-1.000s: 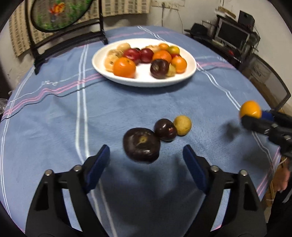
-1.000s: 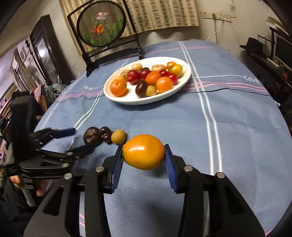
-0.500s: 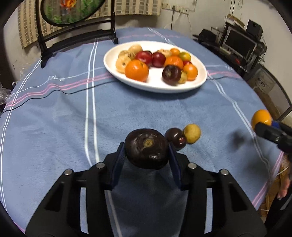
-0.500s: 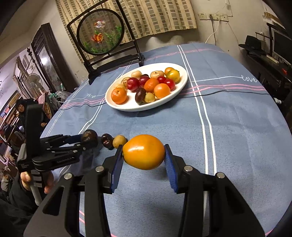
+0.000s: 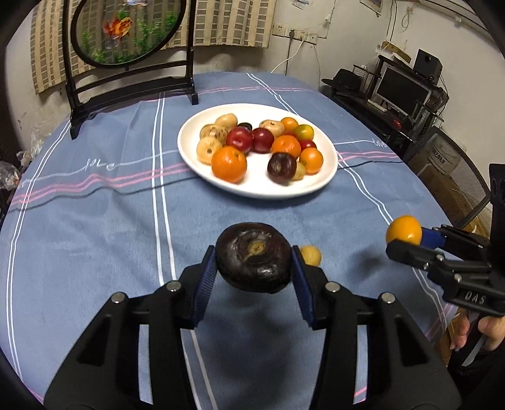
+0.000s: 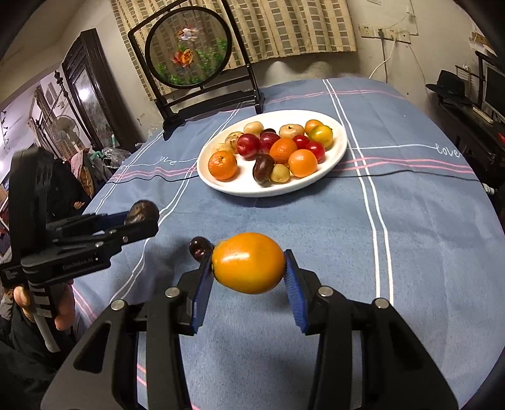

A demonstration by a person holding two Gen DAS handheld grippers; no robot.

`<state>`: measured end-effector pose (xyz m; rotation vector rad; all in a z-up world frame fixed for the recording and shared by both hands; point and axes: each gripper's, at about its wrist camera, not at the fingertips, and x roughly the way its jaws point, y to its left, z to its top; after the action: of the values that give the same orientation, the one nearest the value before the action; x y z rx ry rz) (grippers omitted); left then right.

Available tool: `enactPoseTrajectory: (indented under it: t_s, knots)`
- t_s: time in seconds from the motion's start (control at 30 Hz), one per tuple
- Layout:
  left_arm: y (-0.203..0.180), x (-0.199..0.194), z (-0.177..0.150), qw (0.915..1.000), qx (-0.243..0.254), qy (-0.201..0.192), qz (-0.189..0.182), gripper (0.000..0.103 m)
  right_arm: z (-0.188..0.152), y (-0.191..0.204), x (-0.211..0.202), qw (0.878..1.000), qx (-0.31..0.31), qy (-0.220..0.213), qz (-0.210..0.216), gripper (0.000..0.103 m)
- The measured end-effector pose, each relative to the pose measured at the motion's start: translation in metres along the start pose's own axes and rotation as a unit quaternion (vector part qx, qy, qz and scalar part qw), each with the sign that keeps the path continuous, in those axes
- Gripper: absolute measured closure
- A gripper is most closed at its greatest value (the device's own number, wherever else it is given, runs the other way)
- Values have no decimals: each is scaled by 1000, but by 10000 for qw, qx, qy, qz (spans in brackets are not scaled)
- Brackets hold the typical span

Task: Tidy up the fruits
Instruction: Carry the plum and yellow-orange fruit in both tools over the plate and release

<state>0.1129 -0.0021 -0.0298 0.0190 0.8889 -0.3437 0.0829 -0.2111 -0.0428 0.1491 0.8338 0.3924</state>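
Observation:
My left gripper (image 5: 254, 269) is shut on a large dark purple fruit (image 5: 254, 255) and holds it above the blue cloth; in the right wrist view the same gripper (image 6: 139, 217) shows at the left with the dark fruit (image 6: 142, 211). My right gripper (image 6: 248, 269) is shut on an orange fruit (image 6: 248, 261), also seen at the right of the left wrist view as the orange fruit (image 5: 404, 229). On the cloth lie a small yellow fruit (image 5: 311, 254) and a small dark fruit (image 6: 199, 246), each half hidden by a finger. A white plate (image 5: 192, 151) farther back holds several fruits.
A framed round goldfish screen (image 5: 126, 28) on a black stand sits at the table's far edge. The table is covered by a blue striped cloth (image 5: 94, 220). Desks with monitors (image 5: 401, 90) stand to the right. A hand (image 6: 63, 318) grips the left tool's handle.
My left gripper closed on the large dark fruit, which lay on the cloth a second ago, and lifted it. The right gripper kept its hold on the orange fruit and barely shifted.

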Motion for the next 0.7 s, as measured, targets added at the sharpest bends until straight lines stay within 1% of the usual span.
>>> enactPoseTrajectory:
  t_s: [0.1,0.2,0.23,0.33,0.43,0.57,0.7]
  knots:
    - [2,7,23,10000,37,-39,5,56,20,1,7,9998,-217,4,-2,59]
    - [5,25,57,10000,32,24,-71,56,41,-5,20,9993,-345,109,-59,59]
    - [5,35,72,9999,43,63,-80,56,52,-9,27,9991,-397,154,-89,59]
    - [6,61,103,9998,4,160,-78,56,81,-19,49,9978,-554,236,-263,59]
    - [3,87,124,9997,-10,234,-79,56,104,-32,74,9969,-593,315,-419,59]
    - [-1,111,134,9992,-72,367,-150,56,121,-51,102,9971,-437,443,-436,59]
    - [-5,122,137,9992,18,384,-133,56,128,-58,112,9973,-411,439,-427,59]
